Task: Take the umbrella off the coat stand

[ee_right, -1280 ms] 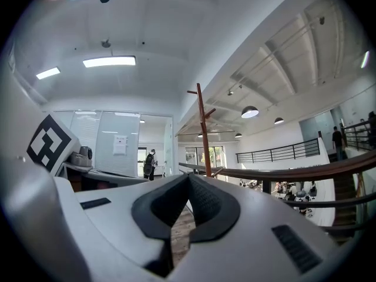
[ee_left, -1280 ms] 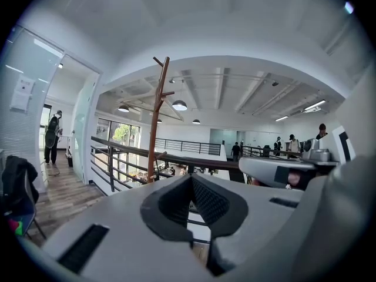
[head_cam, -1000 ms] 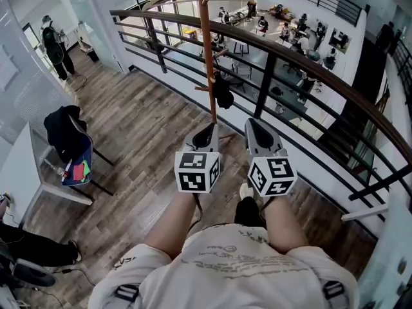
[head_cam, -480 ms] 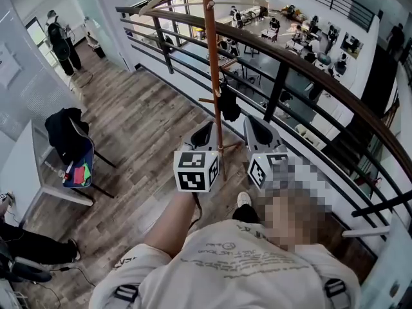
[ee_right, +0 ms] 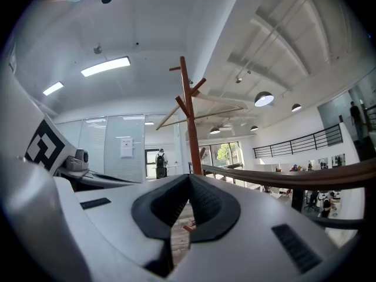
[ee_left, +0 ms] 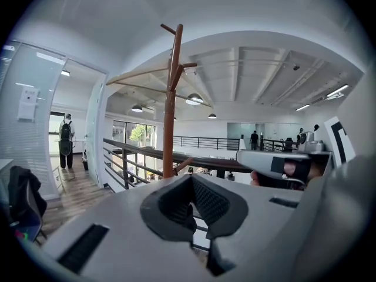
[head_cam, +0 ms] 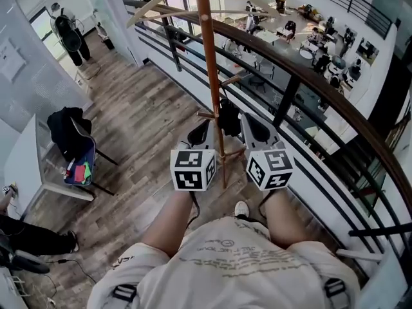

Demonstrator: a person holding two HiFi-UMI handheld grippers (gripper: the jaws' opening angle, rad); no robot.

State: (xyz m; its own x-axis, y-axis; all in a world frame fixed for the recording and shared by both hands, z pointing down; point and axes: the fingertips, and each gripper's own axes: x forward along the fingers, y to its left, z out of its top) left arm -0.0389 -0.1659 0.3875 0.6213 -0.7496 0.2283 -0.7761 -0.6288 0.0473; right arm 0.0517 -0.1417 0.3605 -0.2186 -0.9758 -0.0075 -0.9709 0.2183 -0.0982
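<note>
Left tool (head_cam: 201, 134) and right tool (head_cam: 255, 131) are both pressed together and empty, flanking the stand (head_cam: 212, 76). The umbrella (head_cam: 226, 116) hangs on the stand's low peg. Best to spread one tool, pinch the umbrella and lift it clear of the peg.

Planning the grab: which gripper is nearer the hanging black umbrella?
Right, narrowly. The right gripper sits just right of the umbrella, almost meeting it in the head view; the left gripper is across the coat stand pole, left of it.

Left claw (ee_left: 191, 181) facing the coat stand (ee_left: 170, 128)
Jaws closed together; the stand's pole rises at 12 o'clock, the right claw (ee_left: 276, 164) sits at 3 o'clock.
</note>
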